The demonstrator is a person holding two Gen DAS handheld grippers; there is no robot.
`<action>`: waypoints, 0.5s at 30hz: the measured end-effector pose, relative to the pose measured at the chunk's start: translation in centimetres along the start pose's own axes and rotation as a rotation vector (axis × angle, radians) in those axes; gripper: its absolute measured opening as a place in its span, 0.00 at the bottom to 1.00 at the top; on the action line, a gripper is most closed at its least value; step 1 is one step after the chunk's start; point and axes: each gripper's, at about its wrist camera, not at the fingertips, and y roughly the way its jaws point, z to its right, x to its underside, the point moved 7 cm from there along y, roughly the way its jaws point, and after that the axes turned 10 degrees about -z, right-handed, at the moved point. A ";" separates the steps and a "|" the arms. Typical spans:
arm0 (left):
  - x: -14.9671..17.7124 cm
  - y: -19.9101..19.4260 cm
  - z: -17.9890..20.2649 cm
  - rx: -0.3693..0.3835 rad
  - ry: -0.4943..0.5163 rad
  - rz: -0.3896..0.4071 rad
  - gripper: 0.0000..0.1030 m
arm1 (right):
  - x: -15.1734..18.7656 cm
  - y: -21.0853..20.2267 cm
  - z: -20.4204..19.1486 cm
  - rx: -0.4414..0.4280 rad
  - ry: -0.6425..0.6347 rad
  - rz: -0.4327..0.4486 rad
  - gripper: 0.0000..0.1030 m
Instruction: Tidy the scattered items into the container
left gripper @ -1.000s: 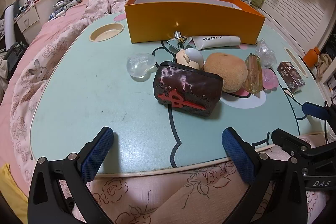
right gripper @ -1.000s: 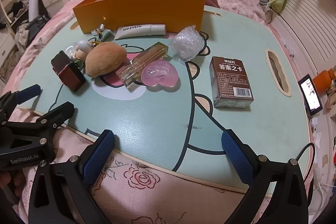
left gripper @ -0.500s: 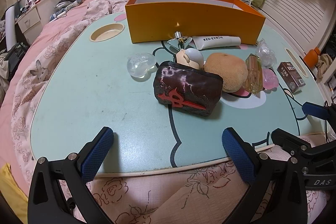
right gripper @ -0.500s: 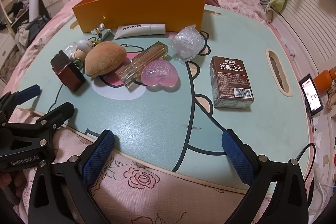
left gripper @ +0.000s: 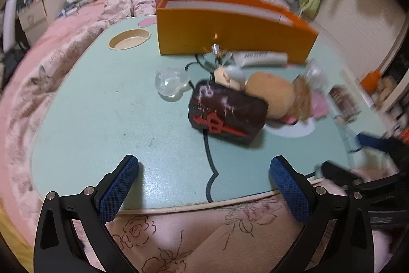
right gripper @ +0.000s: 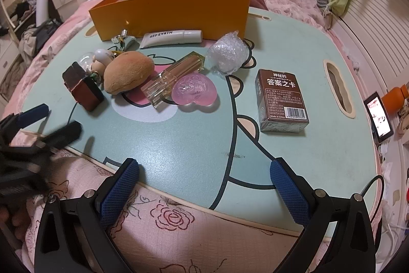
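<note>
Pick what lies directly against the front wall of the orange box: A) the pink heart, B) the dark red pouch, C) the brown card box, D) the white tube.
D: the white tube lies along the base of the orange box, while the other three sit farther out on the table.

Both cameras sit low at the near edge of the green table (right gripper: 194,145), looking across at the orange box (left gripper: 230,35) and the things before it.

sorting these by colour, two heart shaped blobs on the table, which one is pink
The pink heart is the one lying beside the glass bottle, near the brown card box. The other heart is clear and sits at the far left of the cluster.
</note>
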 end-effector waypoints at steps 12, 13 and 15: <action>-3.2 -0.8 2.1 0.064 0.110 0.111 0.88 | 0.0 0.0 -0.2 0.004 0.000 0.003 1.00; -3.3 -0.3 2.3 0.075 0.117 0.102 0.88 | 0.0 0.0 -0.1 0.004 0.001 0.003 1.00; -3.5 0.5 2.5 0.086 0.116 0.080 0.81 | 0.0 0.0 -0.1 0.005 0.001 0.004 1.00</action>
